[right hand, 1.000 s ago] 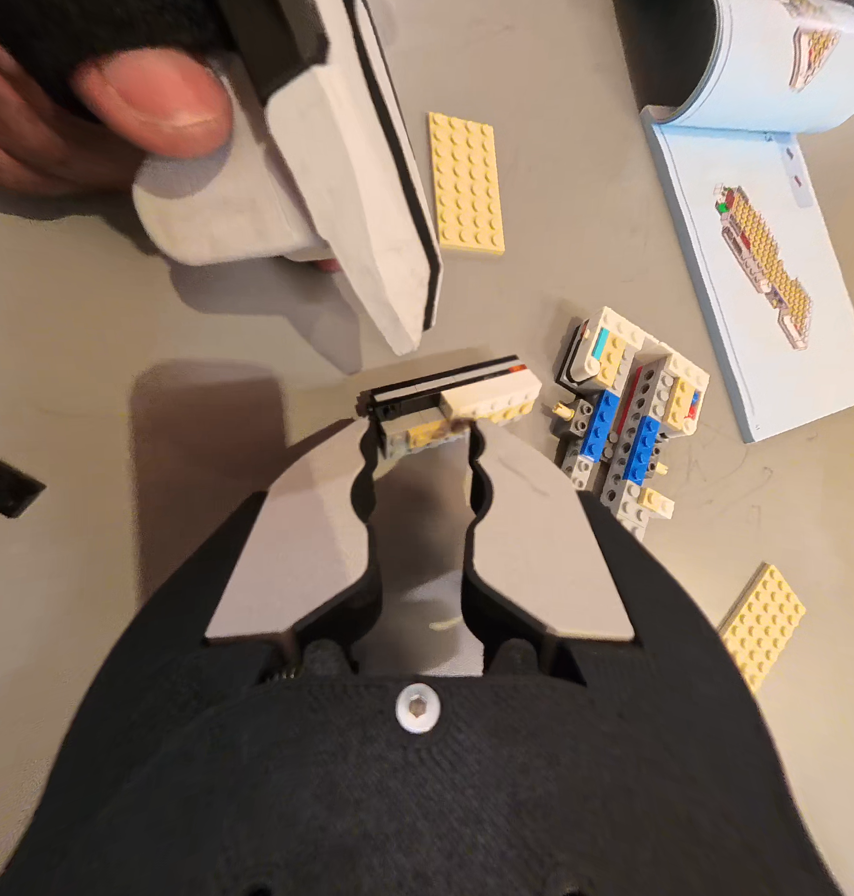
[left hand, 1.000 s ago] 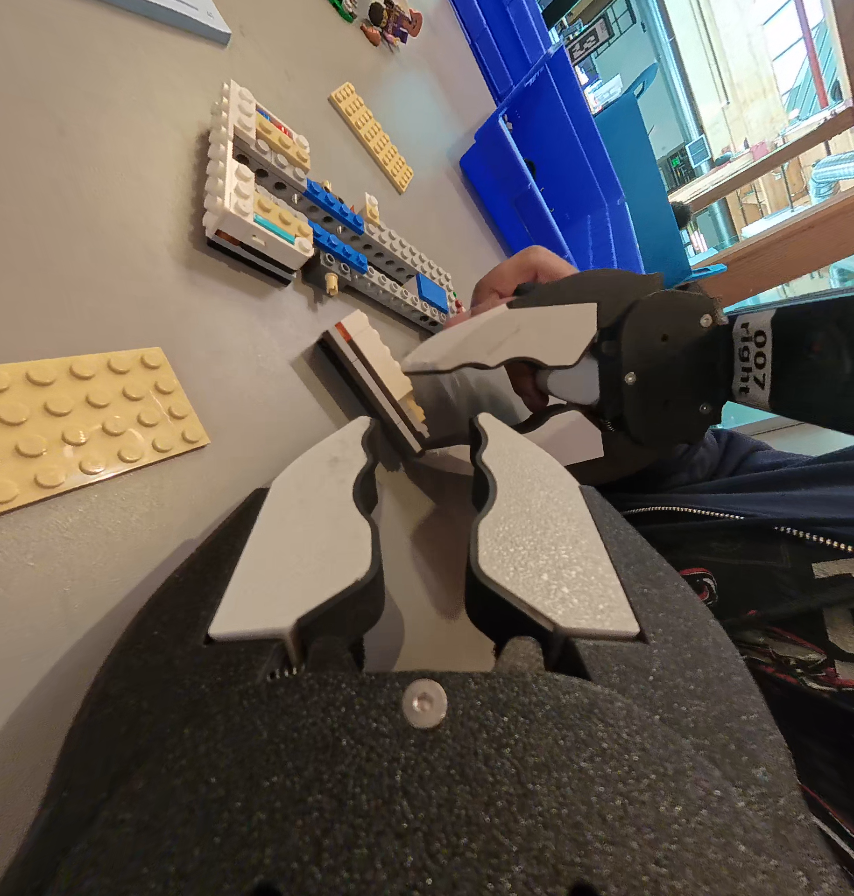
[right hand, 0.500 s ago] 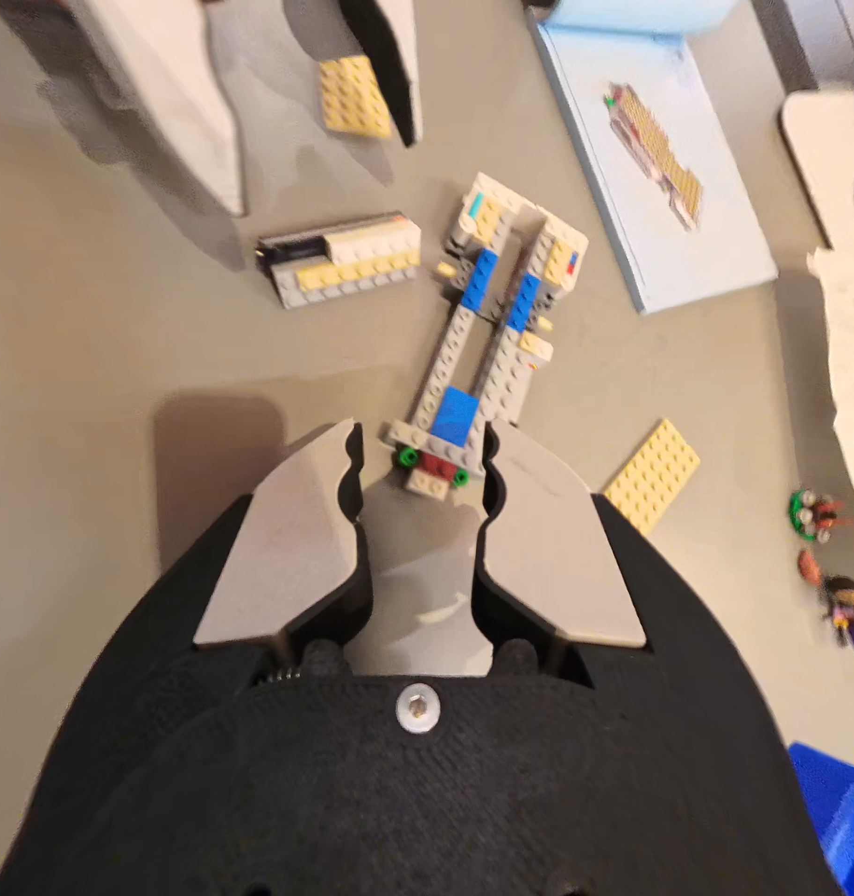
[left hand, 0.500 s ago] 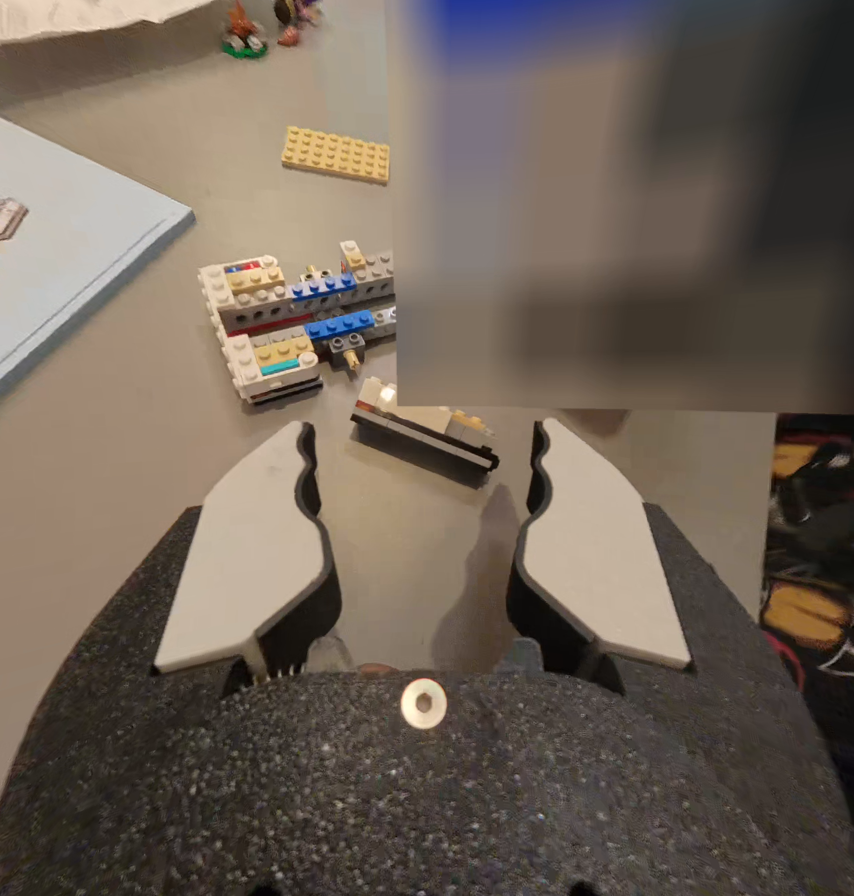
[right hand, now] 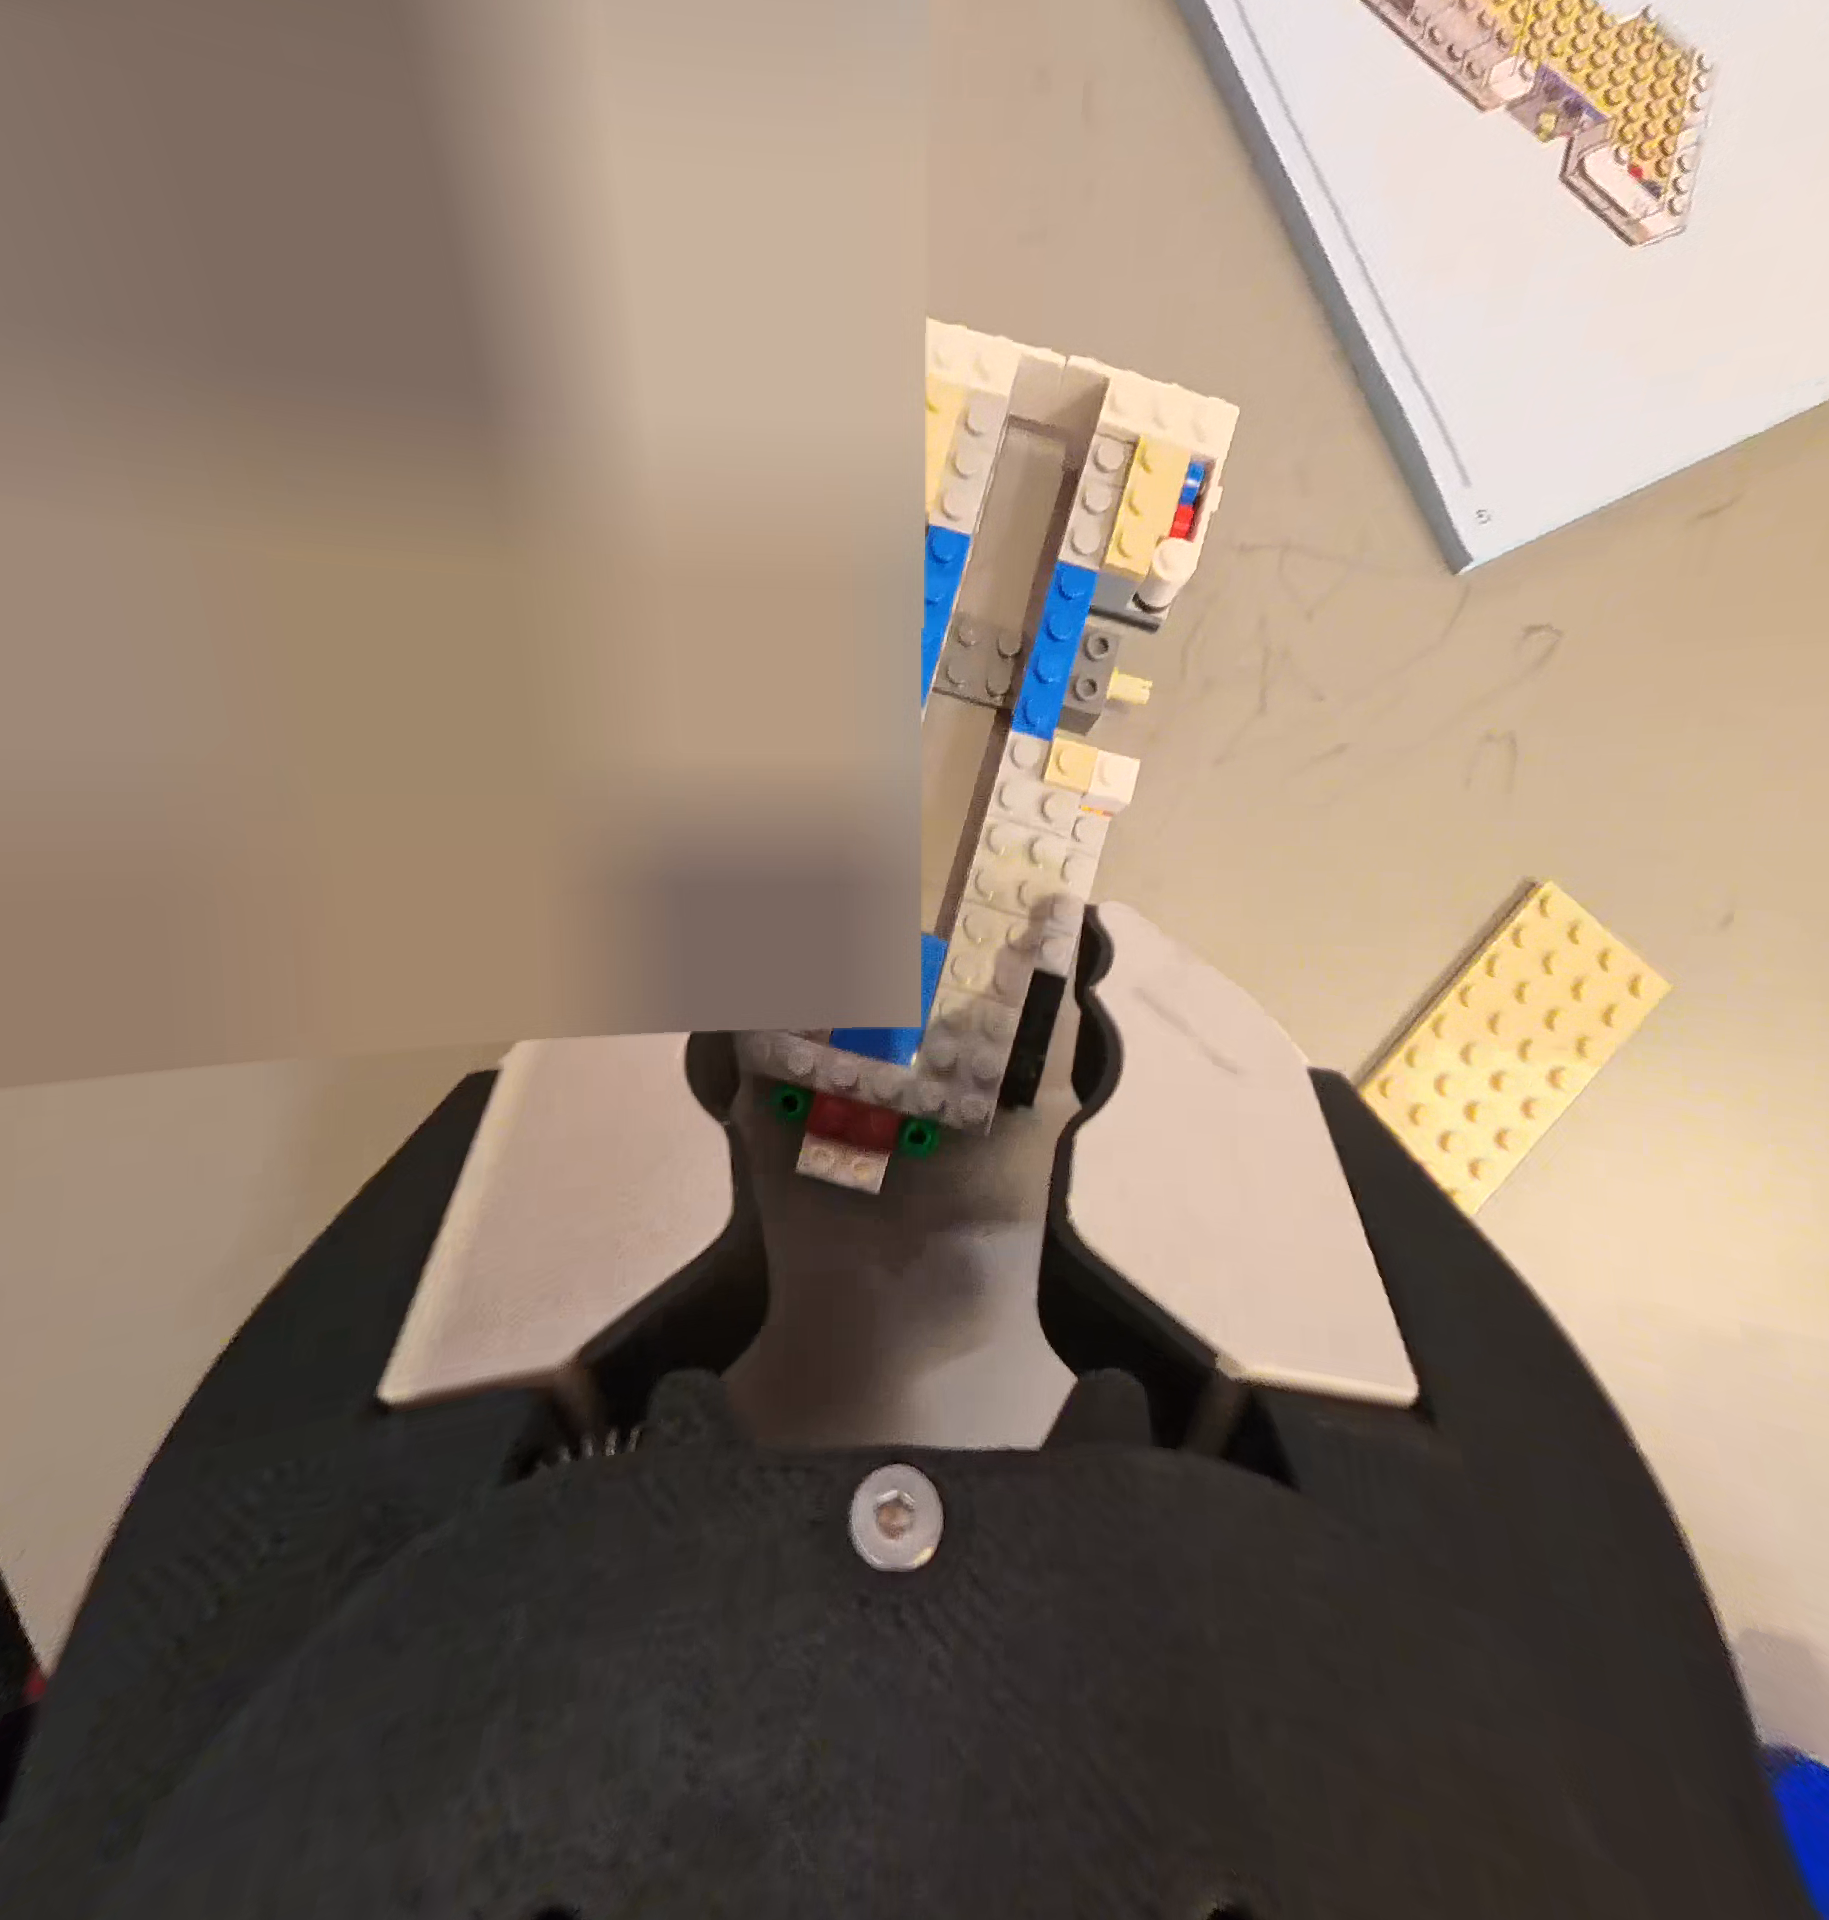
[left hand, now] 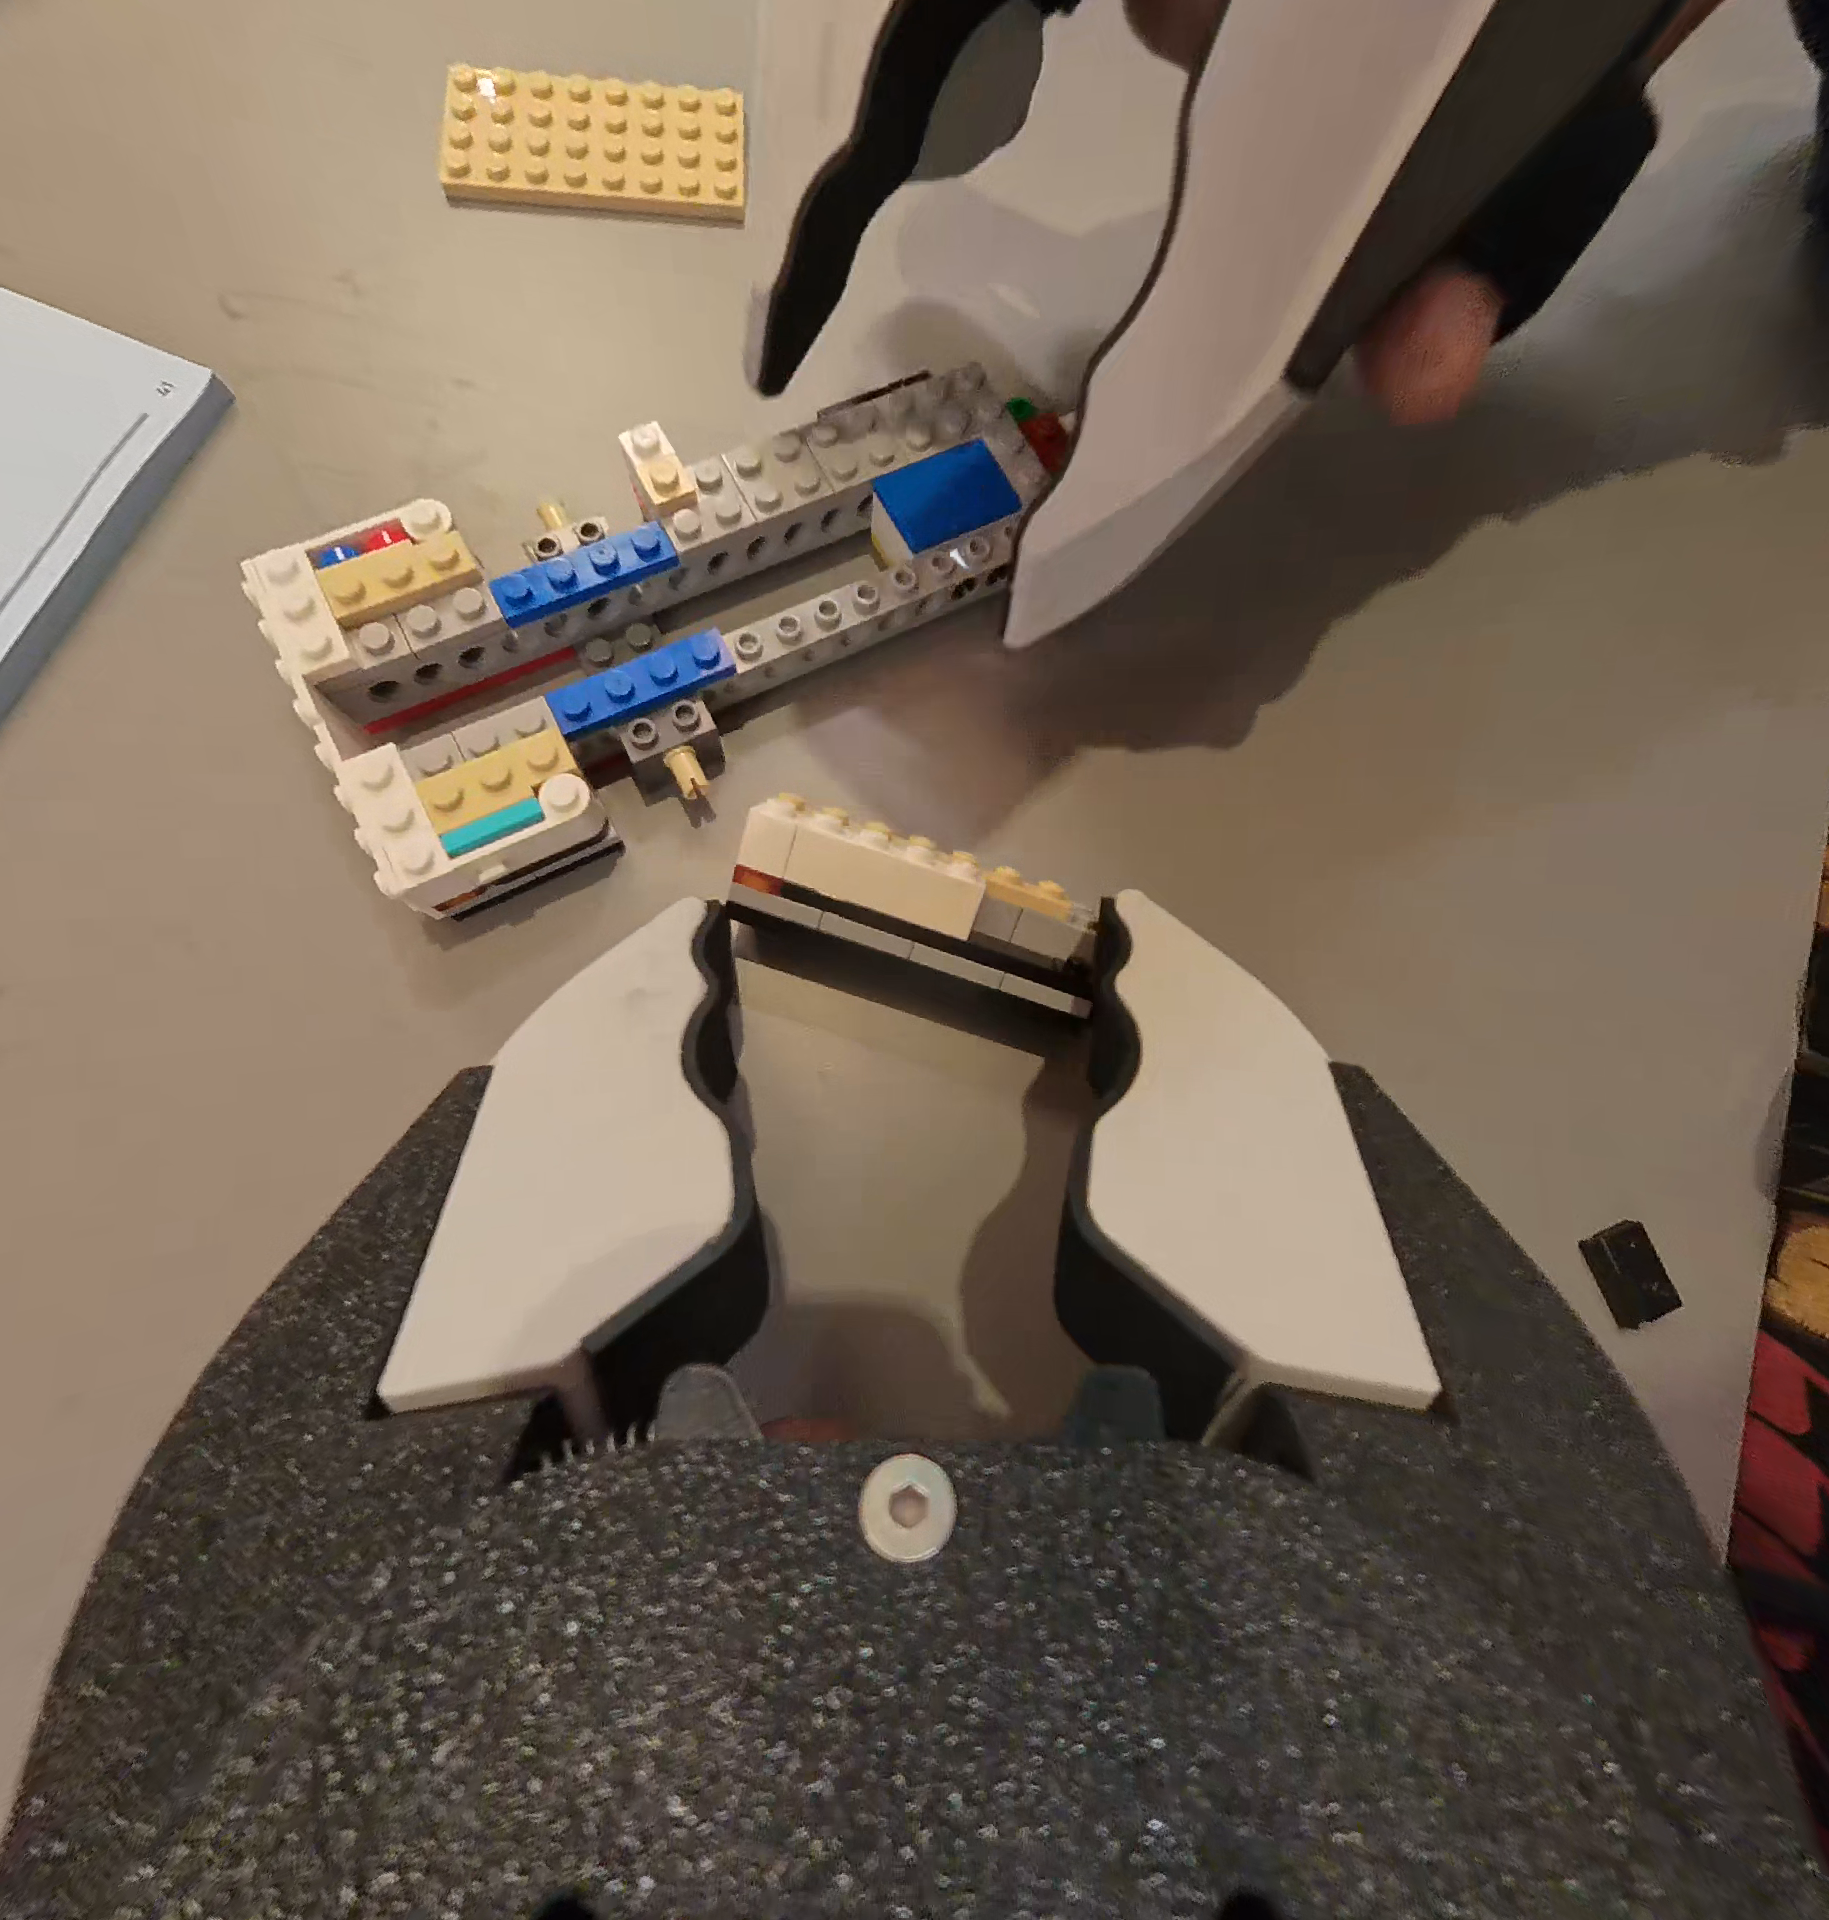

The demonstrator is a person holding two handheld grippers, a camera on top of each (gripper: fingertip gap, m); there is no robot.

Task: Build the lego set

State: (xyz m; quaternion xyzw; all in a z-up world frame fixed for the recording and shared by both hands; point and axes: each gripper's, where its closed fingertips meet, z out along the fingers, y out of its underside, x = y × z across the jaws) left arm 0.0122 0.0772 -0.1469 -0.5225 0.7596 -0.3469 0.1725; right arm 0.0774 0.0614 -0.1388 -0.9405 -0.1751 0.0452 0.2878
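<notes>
My left gripper (left hand: 915, 930) stands over a small white, tan, grey and black brick assembly (left hand: 889, 894) that lies on the grey table (left hand: 1409, 831). Its two pads touch the assembly's ends, so it is shut on it lengthwise. A long grey, blue, white and tan brick build (left hand: 619, 623) lies just behind. My right gripper (left hand: 920, 488) straddles the blue-topped end of that build with its jaws wide and is open. In the right wrist view the build (right hand: 1035, 831) runs away from that gripper (right hand: 899, 1039). Its right pad (right hand: 1092, 987) stands just beside the build, and a blurred patch hides its left fingertip.
A tan studded plate (left hand: 593, 140) lies at the back and shows again in the right wrist view (right hand: 1512, 1039). A light blue booklet (left hand: 48, 499) lies at the left. A small black piece (left hand: 1629, 1273) sits near the table's right edge. A hand (left hand: 1424, 343) holds the right gripper. The tan studded plate (left hand: 593, 140) sits 9 cm or so from the ends of my right fingers. It turns up in the right wrist view (right hand: 1496, 1043) as well.
A second ago the right gripper held the small assembly beside my left fingers. It was set down. The left jaws opened wide, then closed onto its ends. The right gripper moved to the long build and opened wider.
</notes>
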